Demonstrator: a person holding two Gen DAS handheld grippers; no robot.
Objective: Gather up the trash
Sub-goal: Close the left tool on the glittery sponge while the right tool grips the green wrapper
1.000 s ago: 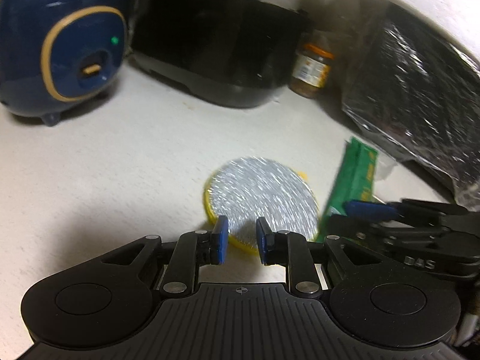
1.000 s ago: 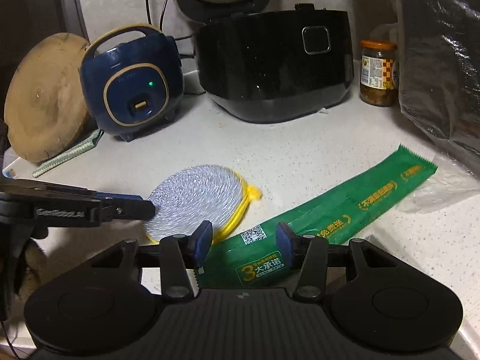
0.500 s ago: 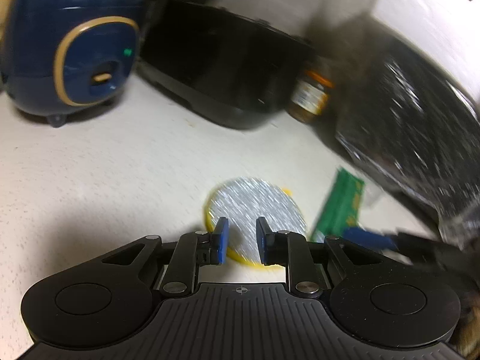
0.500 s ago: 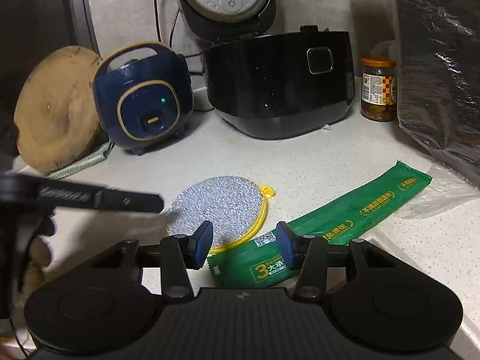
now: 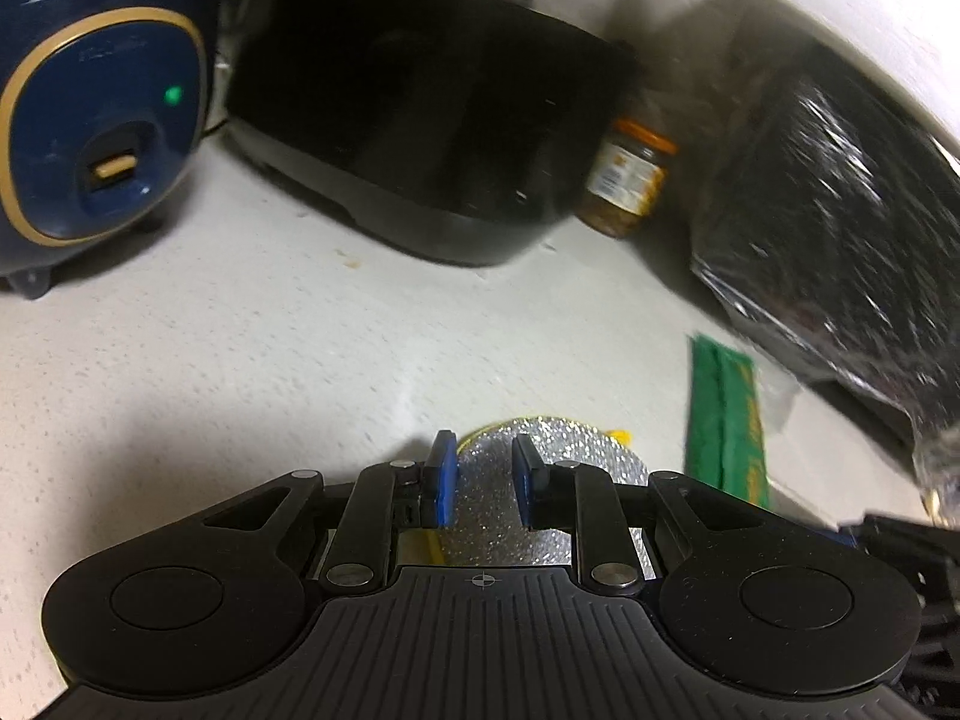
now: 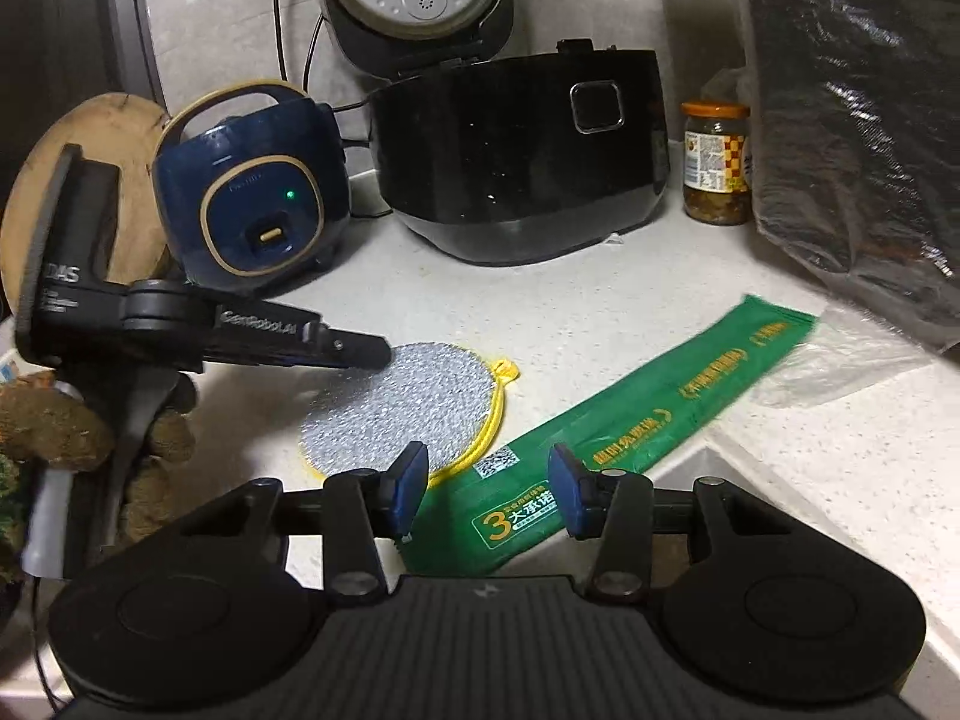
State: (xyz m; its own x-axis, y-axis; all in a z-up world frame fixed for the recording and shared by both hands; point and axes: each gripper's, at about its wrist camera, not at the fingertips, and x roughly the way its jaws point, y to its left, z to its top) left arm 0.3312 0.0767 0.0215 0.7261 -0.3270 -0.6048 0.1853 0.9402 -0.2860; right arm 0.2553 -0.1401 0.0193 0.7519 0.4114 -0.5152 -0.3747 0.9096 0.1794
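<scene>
Speckled white countertop (image 6: 600, 306), kitchen corner. Nearest: right gripper (image 6: 489, 489) fingers wide apart, holding nothing, over near end of green wrapper (image 6: 648, 414) lying flat; left gripper (image 5: 483, 483) fingers narrow but parted, holding nothing, over round silver scouring pad (image 6: 408, 402) just left of wrapper. Farther back: blue cooker (image 6: 252, 192), black cooker (image 6: 522, 156) lid up, jar (image 6: 717, 162), black bag (image 6: 858, 138).

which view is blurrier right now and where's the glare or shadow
Left wrist view: motion blur smears the black plastic bag and green wrapper; a soft shadow lies left of the left tool. Right wrist view: mostly sharp, only the wrapper's far end blurs; glare streaks the bag.
</scene>
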